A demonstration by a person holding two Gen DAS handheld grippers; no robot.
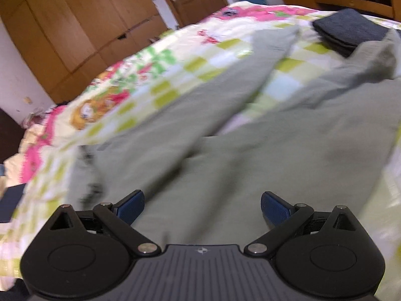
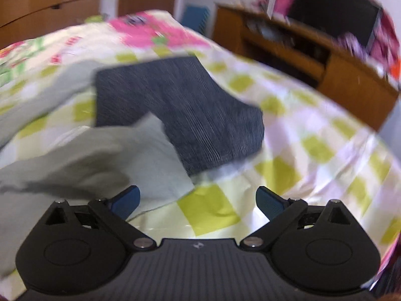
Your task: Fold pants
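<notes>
Left wrist view: left gripper (image 1: 202,207) spread wide, nothing between fingers, hovering over grey-green pants (image 1: 250,150) lying unfolded on checked bedspread (image 1: 175,75). Legs splayed apart in a V toward far side; waist end likely nearest cam, blurred so can't confirm. Looks thin, soft, light fabric; prob. floppy, no stiffness, so pinch at hem or waistband edge, not mid-panel.

Right wrist view: right gripper (image 2: 198,199) also released, empty, just beside one leg end (image 2: 150,155), which overlaps a folded dark garment (image 2: 190,115). Hem corner near left finger looks like best grab pt; lift carefully so dark piece isn't dragged along.
</notes>
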